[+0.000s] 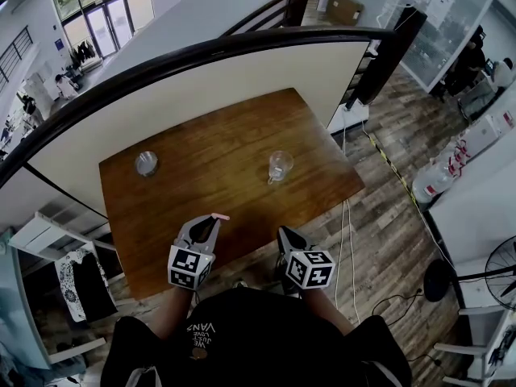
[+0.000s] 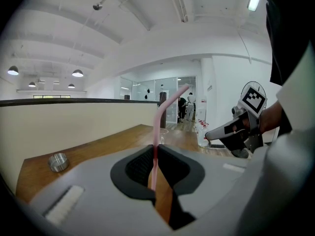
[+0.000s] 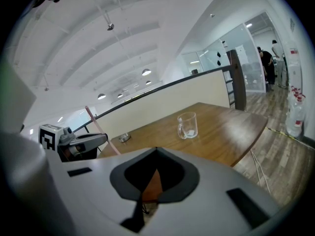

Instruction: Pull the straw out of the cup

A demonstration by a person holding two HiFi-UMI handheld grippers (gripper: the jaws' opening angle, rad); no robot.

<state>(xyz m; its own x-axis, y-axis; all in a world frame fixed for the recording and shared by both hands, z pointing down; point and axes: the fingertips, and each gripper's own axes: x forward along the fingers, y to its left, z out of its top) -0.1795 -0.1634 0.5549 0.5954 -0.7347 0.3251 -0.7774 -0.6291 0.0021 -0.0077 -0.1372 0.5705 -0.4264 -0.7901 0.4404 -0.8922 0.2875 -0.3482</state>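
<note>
A clear glass cup [image 1: 279, 166] with a handle stands empty on the wooden table [image 1: 218, 135], right of its middle; it also shows in the right gripper view [image 3: 187, 125]. The pink bendy straw [image 2: 156, 132] is outside the cup and stands upright between the jaws of my left gripper [image 2: 155, 150], which is shut on it. In the head view the straw's bent tip [image 1: 218, 216] sticks out of the left gripper [image 1: 211, 221] over the table's near edge. My right gripper [image 1: 284, 234] hovers beside it, shut and holding nothing [image 3: 155, 154].
A small round metal tin [image 1: 146, 163] sits on the table's left side. A dark curved railing [image 1: 161, 63] over a cream wall borders the table's far side. Cables [image 1: 348, 240] trail over the wooden floor to the right of the table.
</note>
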